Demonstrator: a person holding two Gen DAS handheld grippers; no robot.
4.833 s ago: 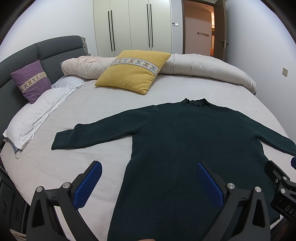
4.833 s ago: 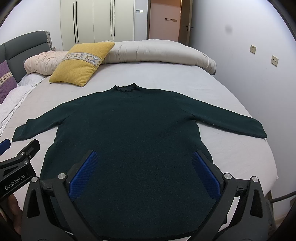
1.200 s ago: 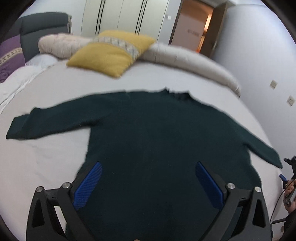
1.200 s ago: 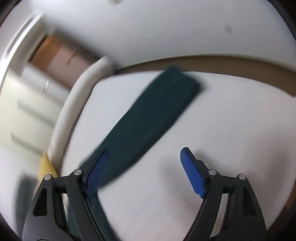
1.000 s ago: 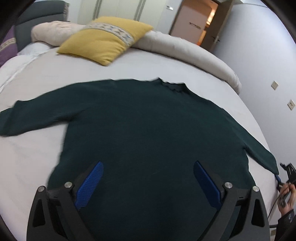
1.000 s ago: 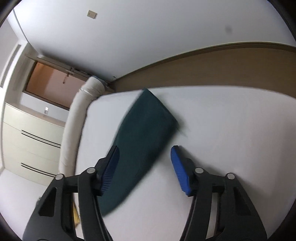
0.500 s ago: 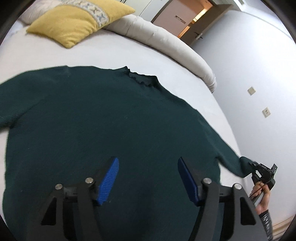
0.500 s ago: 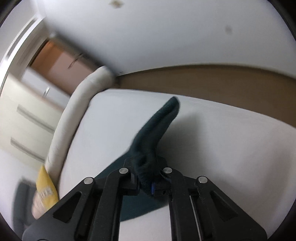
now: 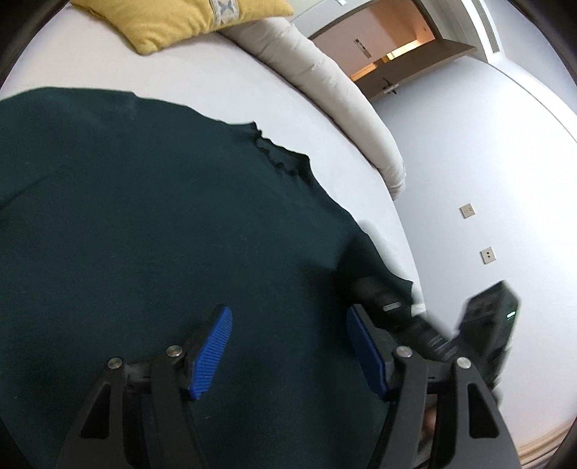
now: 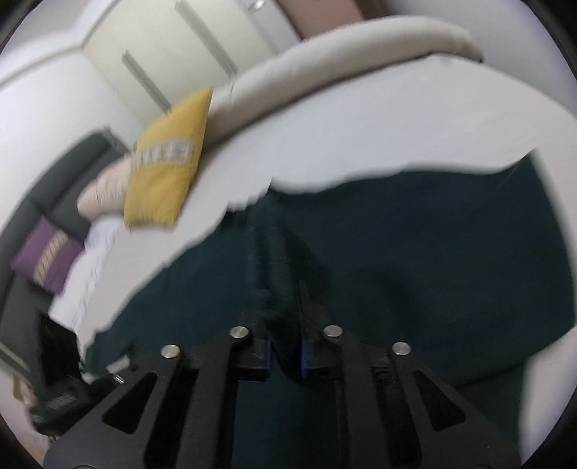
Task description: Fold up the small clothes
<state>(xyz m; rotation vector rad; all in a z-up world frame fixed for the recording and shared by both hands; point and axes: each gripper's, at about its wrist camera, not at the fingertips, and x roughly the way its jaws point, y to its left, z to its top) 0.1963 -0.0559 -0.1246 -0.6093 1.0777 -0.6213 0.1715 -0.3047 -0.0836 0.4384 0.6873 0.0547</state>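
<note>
Since the frame half a second back, the right gripper (image 10: 285,346) has carried the sweater's right sleeve (image 10: 274,267) from the bed's edge in over the garment's body, and its jaws have eased slightly apart while a bunched fold of that sleeve stays pinched between the 2 blue pads. Nearest the left camera, the left gripper (image 9: 288,346) hangs about half spread above the sweater's lower body, with nothing between its pads. The dark green sweater (image 9: 151,223) lies flat on the white bed (image 9: 223,83), collar toward the far side. Beyond it sit a yellow cushion (image 9: 169,18) and a rolled beige duvet (image 9: 324,83).
</note>
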